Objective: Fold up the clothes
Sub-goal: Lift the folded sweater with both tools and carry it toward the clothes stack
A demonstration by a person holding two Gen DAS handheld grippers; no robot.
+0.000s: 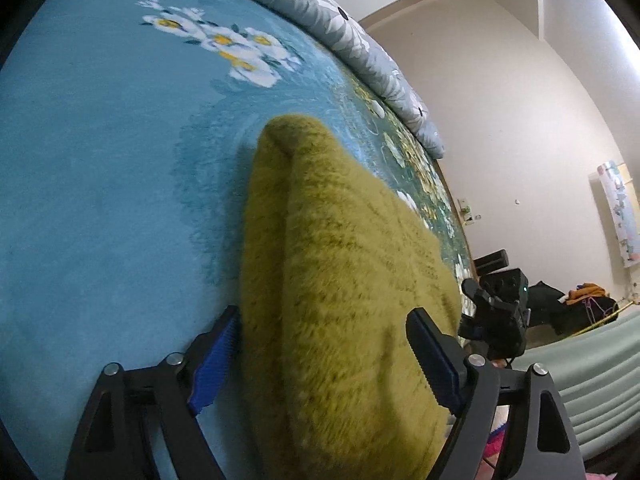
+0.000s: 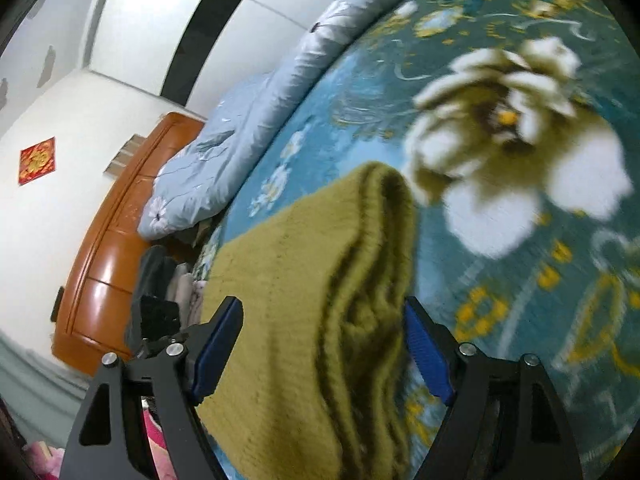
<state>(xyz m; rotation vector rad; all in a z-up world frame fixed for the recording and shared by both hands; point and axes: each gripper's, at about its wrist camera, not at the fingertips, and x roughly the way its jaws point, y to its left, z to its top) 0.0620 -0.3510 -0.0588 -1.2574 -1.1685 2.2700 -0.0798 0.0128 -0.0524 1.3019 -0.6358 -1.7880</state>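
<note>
An olive-green knitted garment lies folded in a thick stack on the blue flowered bed cover. My left gripper is open, its blue-padded jaws on either side of the stack's near end. The same garment shows in the right wrist view, layered edges facing the camera. My right gripper is open too, its jaws on either side of the stack. The right gripper also shows in the left wrist view, beyond the garment.
A rolled grey-blue flowered quilt lies along the far edge of the bed, also in the right wrist view. A wooden headboard stands at the left. Dark bags and clothes sit on the floor by the wall.
</note>
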